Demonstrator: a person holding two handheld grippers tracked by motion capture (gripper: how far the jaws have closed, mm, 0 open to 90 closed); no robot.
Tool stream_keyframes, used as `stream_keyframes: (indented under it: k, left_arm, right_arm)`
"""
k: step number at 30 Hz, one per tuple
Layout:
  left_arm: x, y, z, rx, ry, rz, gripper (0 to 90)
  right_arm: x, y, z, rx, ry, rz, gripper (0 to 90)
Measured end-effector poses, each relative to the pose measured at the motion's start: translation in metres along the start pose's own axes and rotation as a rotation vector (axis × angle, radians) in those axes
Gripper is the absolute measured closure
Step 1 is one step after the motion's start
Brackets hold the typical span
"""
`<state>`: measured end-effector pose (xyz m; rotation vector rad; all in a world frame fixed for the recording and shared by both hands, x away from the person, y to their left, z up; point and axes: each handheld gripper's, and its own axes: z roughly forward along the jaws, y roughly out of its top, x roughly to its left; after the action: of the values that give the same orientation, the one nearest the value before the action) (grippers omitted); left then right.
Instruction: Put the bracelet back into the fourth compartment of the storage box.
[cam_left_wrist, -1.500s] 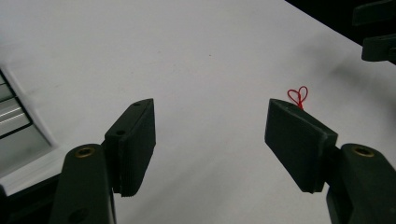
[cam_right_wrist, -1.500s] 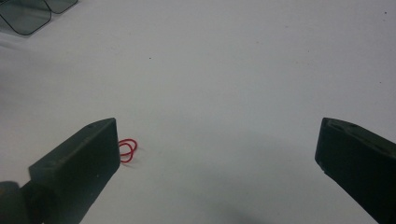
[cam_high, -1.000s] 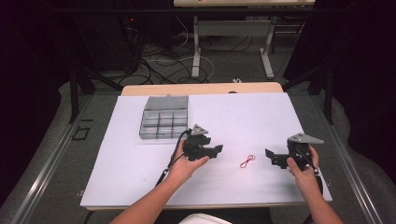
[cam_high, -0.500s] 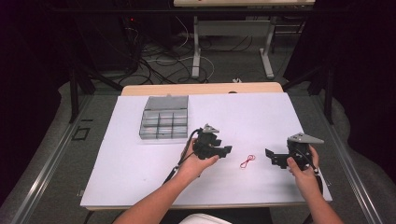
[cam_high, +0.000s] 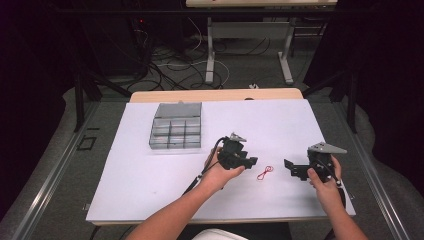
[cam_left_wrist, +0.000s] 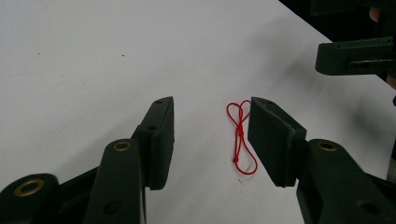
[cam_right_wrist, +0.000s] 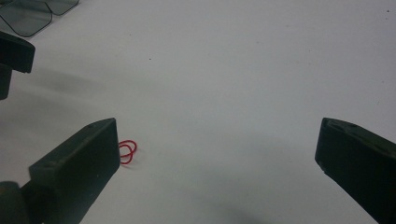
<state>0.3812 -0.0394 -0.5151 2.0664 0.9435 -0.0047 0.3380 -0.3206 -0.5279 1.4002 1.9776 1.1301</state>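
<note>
- Left gripper (cam_high: 250, 161): jaws half open, just been closing, nothing pinched; red loop (cam_left_wrist: 241, 136) lies between them, near the 3 o'clock jaw.
- Loop's long axis: 12 to 6 in the left gripper view.
- Right gripper (cam_high: 292, 167): wide open, empty, farther off.
- White table (cam_high: 150, 190); divided box (cam_high: 176, 134) at 10 o'clock.
</note>
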Motion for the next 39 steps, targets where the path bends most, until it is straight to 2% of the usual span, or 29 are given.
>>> stream_keyframes:
  k: [5,15,16,25,28,36,38,39]
  left_arm:
    - [-0.001,0.000,0.007,0.024,-0.017,0.005,54.8]
    - [-0.003,-0.002,0.022,0.043,-0.037,-0.024,58.9]
    - [-0.003,-0.003,0.024,0.069,-0.042,-0.008,59.3]
    - [-0.010,-0.004,0.039,0.102,-0.061,-0.025,64.4]
    - [-0.012,-0.004,0.043,0.119,-0.065,-0.022,65.7]
    - [-0.014,-0.003,0.050,0.128,-0.064,-0.019,69.4]
    - [-0.015,-0.004,0.052,0.124,-0.068,-0.033,70.9]
    - [-0.015,-0.003,0.052,0.136,-0.067,-0.017,71.6]
  right_arm:
    - [0.000,0.000,0.000,0.005,0.000,-0.002,0.0]
    - [-0.001,-0.001,0.002,0.005,0.003,-0.001,0.0]
    - [-0.001,-0.001,0.002,0.005,0.003,-0.001,0.0]
    - [-0.001,-0.001,0.002,0.010,0.001,0.000,0.0]
    - [-0.001,-0.001,0.002,0.008,0.002,0.000,0.0]
    - [-0.002,-0.001,0.001,0.008,0.002,-0.009,0.0]
    - [-0.002,-0.001,0.001,0.007,0.007,-0.004,0.0]
    - [-0.002,-0.001,0.001,0.008,0.005,-0.005,0.0]
